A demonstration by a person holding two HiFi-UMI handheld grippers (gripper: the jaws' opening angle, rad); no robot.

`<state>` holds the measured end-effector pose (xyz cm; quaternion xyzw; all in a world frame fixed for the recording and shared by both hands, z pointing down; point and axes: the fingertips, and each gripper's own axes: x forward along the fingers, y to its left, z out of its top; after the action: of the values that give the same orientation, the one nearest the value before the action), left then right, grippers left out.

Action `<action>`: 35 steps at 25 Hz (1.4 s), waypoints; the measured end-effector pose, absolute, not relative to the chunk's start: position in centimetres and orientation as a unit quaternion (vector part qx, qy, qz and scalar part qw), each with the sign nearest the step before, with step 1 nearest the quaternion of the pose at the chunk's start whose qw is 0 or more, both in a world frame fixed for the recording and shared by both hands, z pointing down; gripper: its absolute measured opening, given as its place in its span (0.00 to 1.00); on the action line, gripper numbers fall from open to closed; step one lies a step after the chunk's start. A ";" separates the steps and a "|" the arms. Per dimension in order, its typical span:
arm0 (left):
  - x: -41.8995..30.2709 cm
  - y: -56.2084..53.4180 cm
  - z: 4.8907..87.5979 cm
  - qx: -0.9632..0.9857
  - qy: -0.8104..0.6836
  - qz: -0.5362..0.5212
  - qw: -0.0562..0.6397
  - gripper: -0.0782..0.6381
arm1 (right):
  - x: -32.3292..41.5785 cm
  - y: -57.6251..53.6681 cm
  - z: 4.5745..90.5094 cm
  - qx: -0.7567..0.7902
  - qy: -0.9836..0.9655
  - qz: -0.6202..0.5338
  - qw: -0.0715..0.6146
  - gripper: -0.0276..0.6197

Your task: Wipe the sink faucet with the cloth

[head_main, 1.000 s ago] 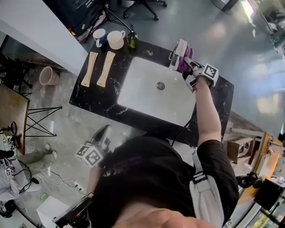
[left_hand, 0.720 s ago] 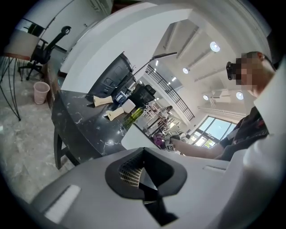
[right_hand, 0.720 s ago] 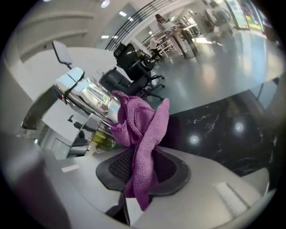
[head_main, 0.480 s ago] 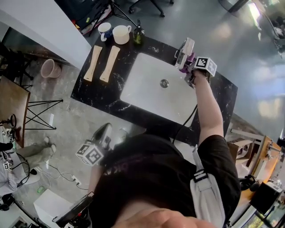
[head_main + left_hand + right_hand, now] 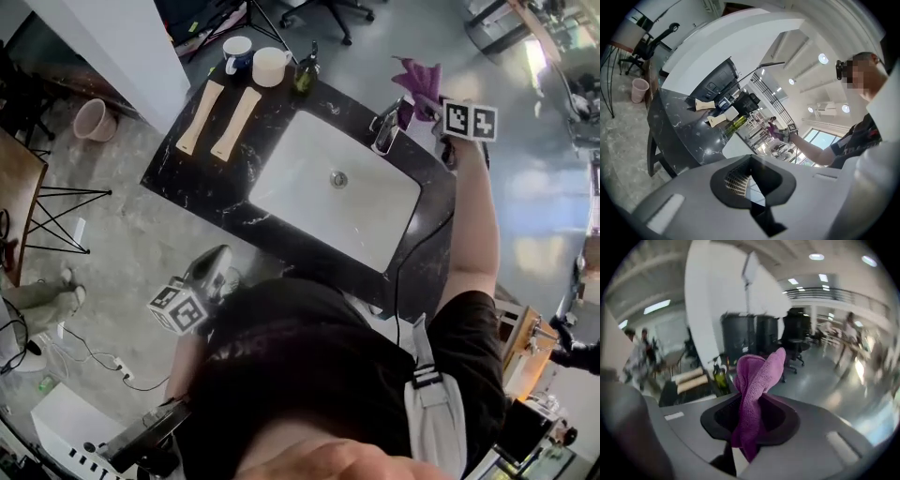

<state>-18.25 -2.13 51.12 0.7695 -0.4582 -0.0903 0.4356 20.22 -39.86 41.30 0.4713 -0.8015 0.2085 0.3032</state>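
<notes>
Microfibre cloth [image 5: 417, 80], likely light, soft and floppy, is pinched at its bunched middle by the right gripper [image 5: 427, 101], at one o'clock of the faucet [image 5: 384, 129]; the left gripper [image 5: 214, 274] has its jaws apart, empty.

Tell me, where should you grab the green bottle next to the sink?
The green bottle stands upright, so probably grip its wide lower body with the jaws level. Come from the sink side: the cream mug sits close on its other side.
</notes>
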 end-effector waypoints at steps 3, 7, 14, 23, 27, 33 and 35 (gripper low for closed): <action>-18.2 -2.0 51.2 0.764 -0.462 -0.101 0.439 0.11 | 15.9 -40.7 43.0 0.336 -0.745 0.057 0.573 0.21; -18.8 -1.2 51.7 0.746 -0.483 -0.108 0.446 0.11 | 13.0 -41.1 48.6 0.144 -0.606 -0.010 0.782 0.21; -21.5 1.7 53.3 0.687 -0.551 -0.111 0.460 0.11 | 15.2 -40.0 59.8 -0.007 -0.411 0.042 0.910 0.21; -21.8 2.4 54.1 0.676 -0.565 -0.095 0.464 0.11 | 15.6 -40.6 62.9 -0.007 -0.438 0.059 0.897 0.21; -21.1 1.1 53.5 0.697 -0.546 -0.086 0.458 0.11 | 14.0 -43.7 57.7 0.079 -0.574 0.069 0.812 0.21; -19.5 -0.5 52.1 0.732 -0.512 -0.066 0.446 0.11 | 16.6 -44.8 46.6 0.246 -0.782 0.185 0.542 0.21; -18.9 -0.9 51.9 0.738 -0.503 -0.063 0.446 0.11 | 17.7 -43.6 45.1 0.275 -0.817 0.196 0.468 0.21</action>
<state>-18.94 -0.87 51.95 0.7380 -0.5026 -0.0633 0.4459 17.66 -43.58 45.12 0.2745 -0.8170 0.1959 0.4677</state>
